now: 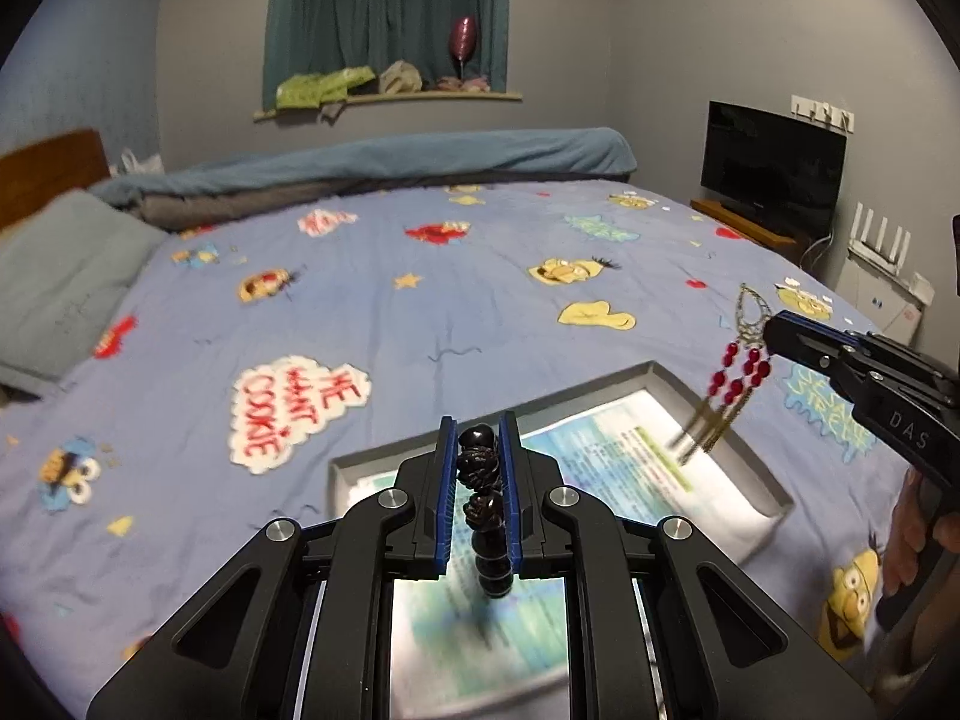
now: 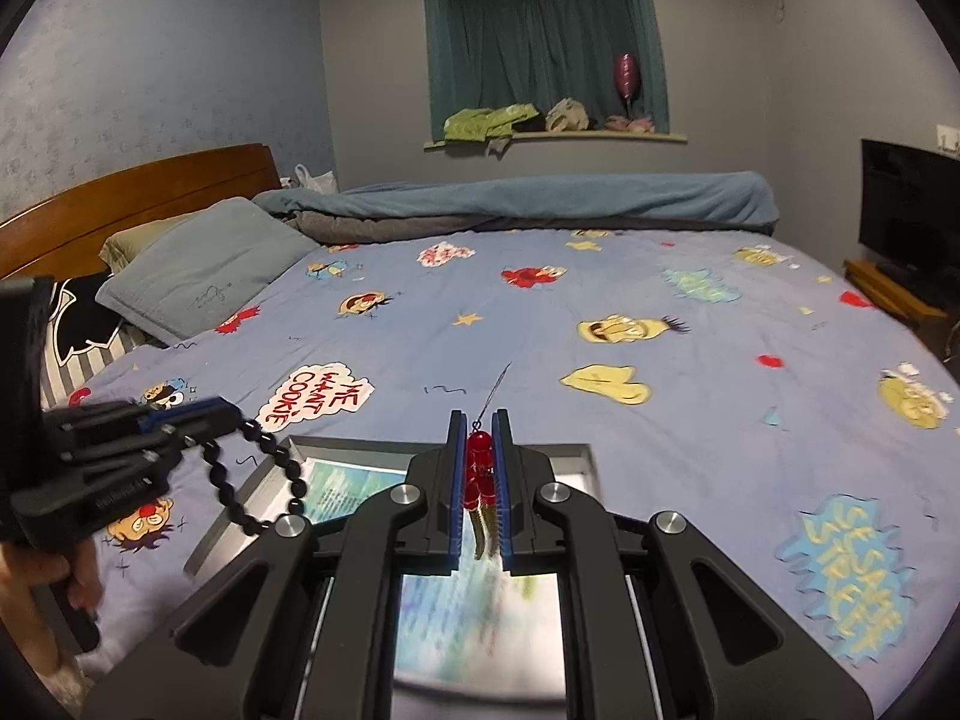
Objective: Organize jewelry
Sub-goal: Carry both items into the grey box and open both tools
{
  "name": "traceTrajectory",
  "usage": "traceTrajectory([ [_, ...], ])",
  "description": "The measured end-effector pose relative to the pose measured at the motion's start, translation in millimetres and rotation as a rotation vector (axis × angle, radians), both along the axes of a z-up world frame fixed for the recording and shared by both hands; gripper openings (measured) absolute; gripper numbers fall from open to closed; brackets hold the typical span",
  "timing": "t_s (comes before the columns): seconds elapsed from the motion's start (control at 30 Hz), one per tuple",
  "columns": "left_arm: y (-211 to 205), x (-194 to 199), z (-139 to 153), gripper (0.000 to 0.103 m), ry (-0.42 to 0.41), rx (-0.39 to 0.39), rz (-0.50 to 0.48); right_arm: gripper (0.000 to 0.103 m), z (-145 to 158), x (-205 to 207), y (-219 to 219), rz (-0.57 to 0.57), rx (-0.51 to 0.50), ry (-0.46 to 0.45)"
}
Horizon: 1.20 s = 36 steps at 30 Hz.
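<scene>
My left gripper (image 1: 477, 429) is shut on a black beaded bracelet (image 1: 483, 510), which hangs in a loop (image 2: 252, 480) over the grey tray's left side. My right gripper (image 2: 479, 420) is shut on a red beaded earring with brass tassels (image 2: 480, 474); from the left wrist view it dangles (image 1: 735, 372) above the tray's right part. The grey tray (image 1: 666, 375), lined with a printed paper sheet (image 1: 600, 462), lies on the bed beneath both grippers. The left gripper also shows in the right wrist view (image 2: 222, 411), and the right gripper in the left wrist view (image 1: 774, 327).
The blue cartoon-print bedsheet (image 2: 600, 312) spreads around the tray. Pillows (image 2: 204, 264) and a wooden headboard (image 2: 138, 192) are at the left, a rolled blue duvet (image 2: 540, 198) at the far edge, and a TV (image 1: 774, 162) on a stand at the right.
</scene>
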<state>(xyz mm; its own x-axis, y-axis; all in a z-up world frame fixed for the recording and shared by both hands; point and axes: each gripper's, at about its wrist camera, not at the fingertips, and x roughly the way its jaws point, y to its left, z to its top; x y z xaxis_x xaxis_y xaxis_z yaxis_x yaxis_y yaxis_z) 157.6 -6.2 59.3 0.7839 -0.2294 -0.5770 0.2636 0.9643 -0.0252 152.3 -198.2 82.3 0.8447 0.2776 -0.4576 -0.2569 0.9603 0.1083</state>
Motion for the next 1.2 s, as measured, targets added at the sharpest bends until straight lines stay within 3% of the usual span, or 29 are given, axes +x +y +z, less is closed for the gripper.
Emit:
traceTrajectory([
  [0.2, 17.0, 43.3, -43.8, 0.015, 0.093, -0.041, 0.019, 0.008, -37.5, 41.1, 10.0, 0.049, -0.009, 0.072],
  [0.47, 30.1, 71.9, -69.0, 0.015, 0.141, 0.064, 0.113, 0.008, -73.3, 79.4, 1.5, -0.001, -0.048, 0.208],
  [0.7, 39.6, 81.7, -81.7, 0.015, 0.195, 0.093, 0.145, 0.008, -84.7, 89.4, 6.0, -0.008, -0.087, 0.280],
  [0.83, 35.5, 82.1, -85.2, 0.015, 0.202, 0.126, 0.147, 0.008, -86.9, 87.6, 12.5, -0.019, -0.134, 0.276],
  [1.07, 34.4, 81.7, -88.5, 0.015, 0.206, 0.135, 0.149, 0.008, -87.2, 88.0, 7.9, -0.035, -0.113, 0.274],
  [1.17, 33.0, 79.6, -86.3, 0.027, 0.190, 0.144, 0.152, 0.010, -86.8, 87.4, 8.0, -0.036, -0.112, 0.271],
  [1.2, 32.3, 78.4, -84.7, 0.037, 0.180, 0.150, 0.155, 0.010, -86.3, 87.1, 8.2, -0.038, -0.115, 0.269],
])
